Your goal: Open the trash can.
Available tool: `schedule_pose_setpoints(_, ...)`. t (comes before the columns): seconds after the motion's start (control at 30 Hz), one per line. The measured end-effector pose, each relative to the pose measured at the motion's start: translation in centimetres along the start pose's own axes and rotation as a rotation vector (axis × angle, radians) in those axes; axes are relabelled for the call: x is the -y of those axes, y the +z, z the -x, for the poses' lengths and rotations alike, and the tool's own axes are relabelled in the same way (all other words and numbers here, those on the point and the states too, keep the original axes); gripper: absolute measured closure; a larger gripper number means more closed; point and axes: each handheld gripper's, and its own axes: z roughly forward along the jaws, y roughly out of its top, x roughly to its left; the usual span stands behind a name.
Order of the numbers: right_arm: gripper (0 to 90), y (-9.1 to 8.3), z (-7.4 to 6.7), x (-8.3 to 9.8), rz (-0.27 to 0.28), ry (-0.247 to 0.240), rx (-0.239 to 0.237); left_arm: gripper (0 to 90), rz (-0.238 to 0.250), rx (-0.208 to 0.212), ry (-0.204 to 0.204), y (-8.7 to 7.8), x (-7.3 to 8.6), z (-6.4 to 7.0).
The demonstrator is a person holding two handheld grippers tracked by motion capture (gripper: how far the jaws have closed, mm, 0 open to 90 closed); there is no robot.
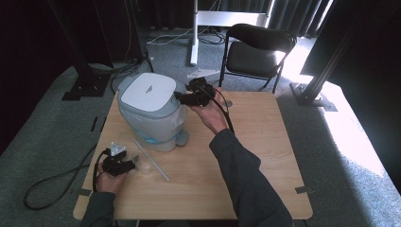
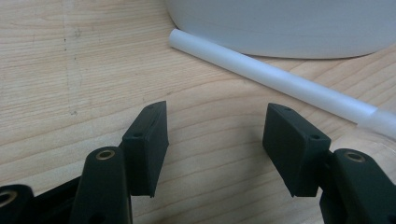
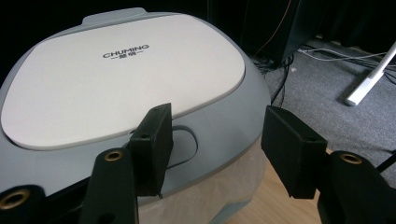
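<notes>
With its jaws apart and holding nothing, the right tool (image 3: 212, 142) at the lid button (image 3: 183, 147) of the bin (image 1: 151, 111) on the table (image 1: 265, 142) could slip off and shove the bin.

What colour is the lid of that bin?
The lid is white with a grey rim, best seen in the right gripper view.

Bin, tube and grippers on the table

The bin (image 1: 151, 109) stands at ten o'clock on the table (image 1: 265, 156); the tube (image 1: 152, 160) lies before it, left gripper (image 1: 130, 165) at eight, right gripper (image 1: 182, 98) at twelve beside the bin's lid (image 3: 116, 74).
</notes>
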Motion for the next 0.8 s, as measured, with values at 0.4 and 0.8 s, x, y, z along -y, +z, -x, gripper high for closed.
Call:
schedule_pose_setpoints(0.4, 38.4, -0.7, 0.5, 0.8, 0.036, -0.004, 0.034, 40.7, 0.004, 0.009, -0.006, 0.0, 0.0, -0.1)
schedule_pose_setpoints(0.8, 41.6, -2.1, 2.0, 1.9, 0.047, 0.032, 0.032, 40.8, 0.004, 0.009, -0.005, 0.0, 0.0, -0.1)
